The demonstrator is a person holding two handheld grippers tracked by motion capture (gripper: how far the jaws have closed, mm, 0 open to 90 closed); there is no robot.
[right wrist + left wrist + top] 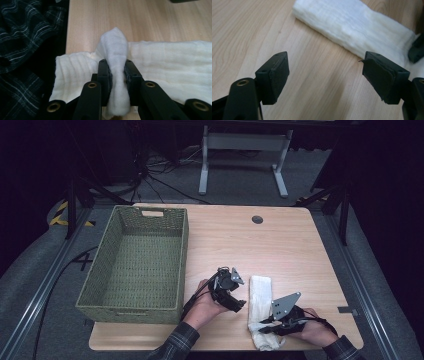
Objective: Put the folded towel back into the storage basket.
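A folded white towel [261, 305] lies on the wooden table [280, 245] near its front edge, running away from the person. My right gripper [267, 323] is shut on the towel's near end; in the right gripper view a pinched fold of the white towel [115, 60] stands up between the two pads. My left gripper [239, 306] hovers just left of the towel, open, with bare table between its fingers. In the left gripper view the towel [352, 25] lies beyond the open jaws, up and to the right.
A green woven basket [137, 265] stands on the table's left half, with nothing in it. A round cable hole [257, 219] sits near the far edge. A plaid sleeve [22, 37] shows at the left of the right gripper view.
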